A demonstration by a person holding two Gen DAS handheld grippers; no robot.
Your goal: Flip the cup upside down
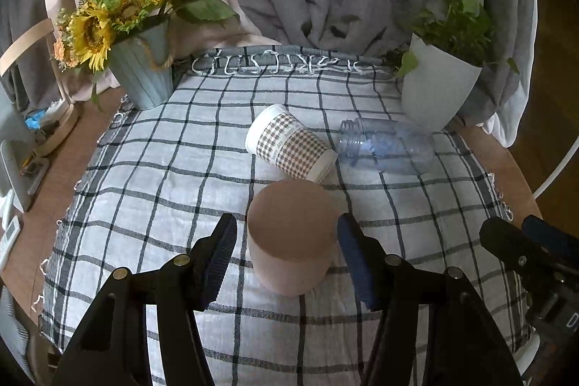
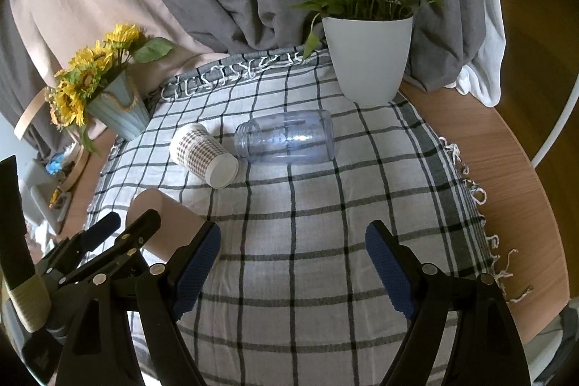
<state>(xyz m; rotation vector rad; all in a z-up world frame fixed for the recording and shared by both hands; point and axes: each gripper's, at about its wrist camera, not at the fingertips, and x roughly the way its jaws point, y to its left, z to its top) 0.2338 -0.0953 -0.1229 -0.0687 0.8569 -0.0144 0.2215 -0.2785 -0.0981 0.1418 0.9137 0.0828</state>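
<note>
Left wrist view: brown cup (image 1: pixel 293 237) stands on the checked cloth (image 1: pixel 144 205) with its flat closed end up, so it already reads as inverted, and it sits right between the two pads of the left gripper (image 1: pixel 287 257). Jaws are spread wide with a visible gap on each side, nothing gripped. Cup's long axis is vertical, roughly square to the finger line, so a side grasp would just need the pads to close in. Right gripper (image 2: pixel 293 264) is also spread apart and empty, over bare cloth; from it the brown cup (image 2: pixel 163 223) lies off to the left, partly hidden behind the left tool, so left is clearly the nearer one. The houndstooth paper cup (image 1: pixel 291 145) lies on its side just behind the brown cup, base toward the camera and right, mouth away to the left. The clear plastic jar (image 1: pixel 387 145) is on its side just right of it, threaded mouth close to the cup's base. My read: brown cup looks done; the paper cup is a candidate for the next flip.
</note>
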